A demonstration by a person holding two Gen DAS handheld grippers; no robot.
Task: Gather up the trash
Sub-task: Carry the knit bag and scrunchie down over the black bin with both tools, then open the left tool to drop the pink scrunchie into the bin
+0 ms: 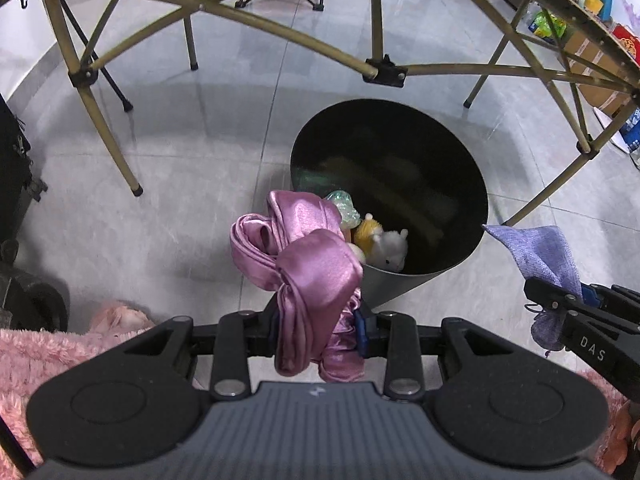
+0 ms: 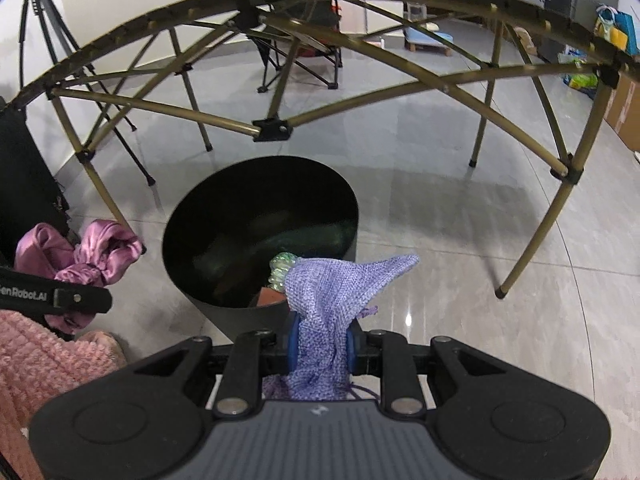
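— So where do we stand with the trash?

— Partway, we judge. Our left gripper (image 1: pixel 320 334) is clamped on a bunched pink satin cloth (image 1: pixel 304 264), and our right gripper (image 2: pixel 322 354) is pinched tight on a purple knitted cloth (image 2: pixel 332 292). Neither piece is in the bin (image 1: pixel 440 268) yet.

— And where do they hang, relative to the bin?

— In the left wrist view the pink cloth sits over the near rim, at its left side. In the right wrist view the purple cloth rises over the near rim too, its tip pointing off to the right, past the bin's edge. Both grippers point steeply down toward the opening.

— What do we already have inside?

— Near the front wall of the bin we see a small white plush toy (image 1: pixel 390 250), a yellow one (image 1: pixel 368 232) touching it, and a shiny iridescent piece (image 1: pixel 344 208) just behind them. Deeper in, it is too dark; we make out faint long shapes but cannot tell what they are.

— So some trash is collected already?

— Seemingly, yes. What is left for us, as we read it, is to bring both cloths over the opening and let them go. A pink fluffy thing (image 1: pixel 48 356) lies at the lower left, near the bin; whether that counts as trash we cannot tell.

— Anything in our way?

— The folding table frame (image 1: pixel 384 70) stands just behind the bin, with its crossbars above the far rim.
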